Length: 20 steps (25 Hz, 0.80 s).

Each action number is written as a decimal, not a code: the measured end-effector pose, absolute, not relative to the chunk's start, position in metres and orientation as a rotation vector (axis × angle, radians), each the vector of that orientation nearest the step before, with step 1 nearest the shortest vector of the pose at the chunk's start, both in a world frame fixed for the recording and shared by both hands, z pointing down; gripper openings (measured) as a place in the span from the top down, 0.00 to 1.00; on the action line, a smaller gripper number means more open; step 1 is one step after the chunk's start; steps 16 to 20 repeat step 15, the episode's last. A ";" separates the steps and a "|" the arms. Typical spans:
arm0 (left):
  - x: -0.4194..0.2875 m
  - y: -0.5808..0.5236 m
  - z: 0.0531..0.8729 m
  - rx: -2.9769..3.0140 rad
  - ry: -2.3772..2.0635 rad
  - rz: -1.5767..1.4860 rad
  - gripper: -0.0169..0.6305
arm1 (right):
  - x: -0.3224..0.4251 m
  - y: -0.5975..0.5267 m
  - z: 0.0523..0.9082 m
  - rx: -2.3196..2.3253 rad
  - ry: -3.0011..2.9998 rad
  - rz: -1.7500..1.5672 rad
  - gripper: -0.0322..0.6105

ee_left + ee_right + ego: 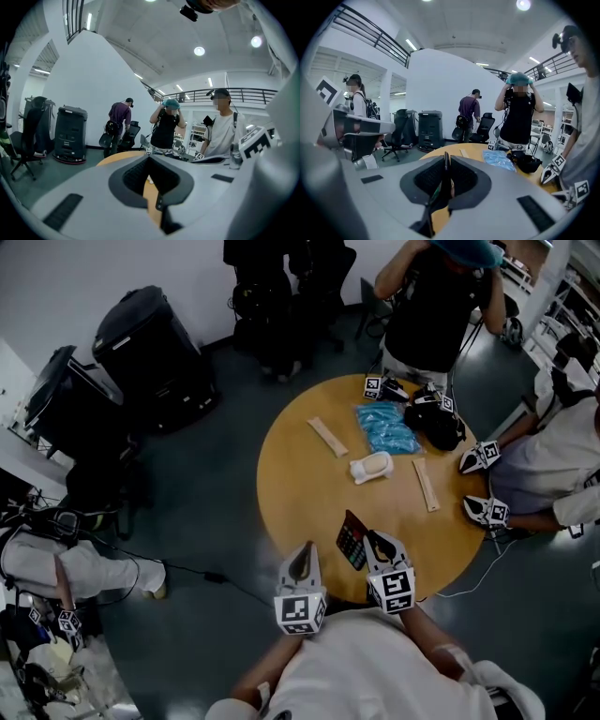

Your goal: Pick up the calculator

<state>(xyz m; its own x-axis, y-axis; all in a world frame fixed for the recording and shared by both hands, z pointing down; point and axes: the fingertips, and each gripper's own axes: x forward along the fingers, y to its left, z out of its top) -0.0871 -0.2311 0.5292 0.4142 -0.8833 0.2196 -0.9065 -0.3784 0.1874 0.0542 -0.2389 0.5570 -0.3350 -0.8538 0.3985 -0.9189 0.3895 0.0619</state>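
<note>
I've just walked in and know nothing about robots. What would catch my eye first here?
The round wooden table stands mid-room, with people round its far side. At its near edge, the right hand-held gripper is closed on a dark calculator, while the left hand-held gripper beside it holds nothing. A bright blue packet lies farther across.

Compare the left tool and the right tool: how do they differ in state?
The right tool is shut on the calculator, held edge-on between its jaws; the left tool holds nothing, its jaws slightly apart. The right tool reaches over the table; the left tool sits at its near edge. Both point toward the table's middle.
</note>
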 end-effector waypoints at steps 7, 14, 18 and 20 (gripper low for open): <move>-0.088 -0.230 0.527 2.394 -1.566 0.114 0.97 | 0.052 -0.239 0.552 1.531 -2.297 0.234 0.87; -0.092 -0.230 0.528 2.386 -1.569 0.105 0.97 | 0.049 -0.239 0.550 1.520 -2.304 0.225 0.87; -0.092 -0.230 0.528 2.387 -1.569 0.104 0.97 | 0.049 -0.239 0.550 1.521 -2.304 0.224 0.87; -0.092 -0.230 0.528 2.387 -1.569 0.104 0.97 | 0.049 -0.239 0.550 1.521 -2.304 0.224 0.87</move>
